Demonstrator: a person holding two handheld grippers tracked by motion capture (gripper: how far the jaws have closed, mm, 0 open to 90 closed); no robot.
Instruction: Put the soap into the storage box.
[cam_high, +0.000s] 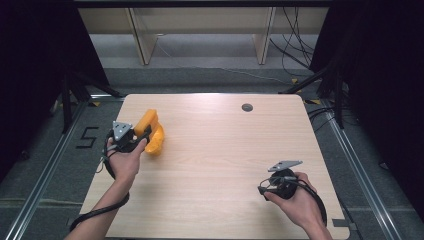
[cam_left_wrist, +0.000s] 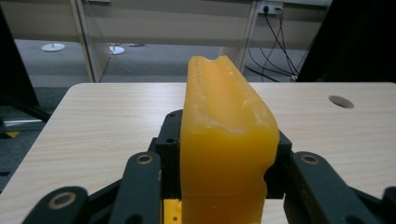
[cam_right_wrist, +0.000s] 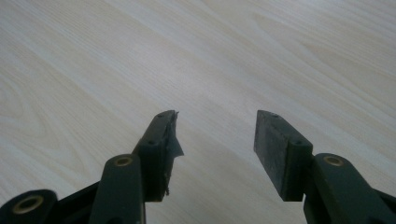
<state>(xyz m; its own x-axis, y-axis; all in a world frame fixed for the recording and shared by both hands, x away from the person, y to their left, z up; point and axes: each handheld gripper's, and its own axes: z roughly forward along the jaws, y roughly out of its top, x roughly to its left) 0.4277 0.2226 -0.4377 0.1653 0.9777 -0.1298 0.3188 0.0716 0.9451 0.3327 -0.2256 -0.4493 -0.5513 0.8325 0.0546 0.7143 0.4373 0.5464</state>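
An orange-yellow chunky object (cam_high: 152, 131), waxy and curved, sits at the left side of the wooden table (cam_high: 225, 145). My left gripper (cam_high: 142, 134) is shut on it. In the left gripper view the orange object (cam_left_wrist: 224, 140) stands tall between the two black jaws and hides the gap between them. My right gripper (cam_high: 264, 189) is held low over the table's front right, pointing left. In the right gripper view the right gripper (cam_right_wrist: 217, 126) stands open over bare wood, with a torn pad (cam_right_wrist: 172, 140) on its left jaw.
A small round hole (cam_high: 247, 107) is set in the table near its far edge. Beyond the table are wooden legs of furniture (cam_high: 142, 40) and cables (cam_high: 295, 45) on the grey floor. Black stands (cam_high: 70, 95) flank the table.
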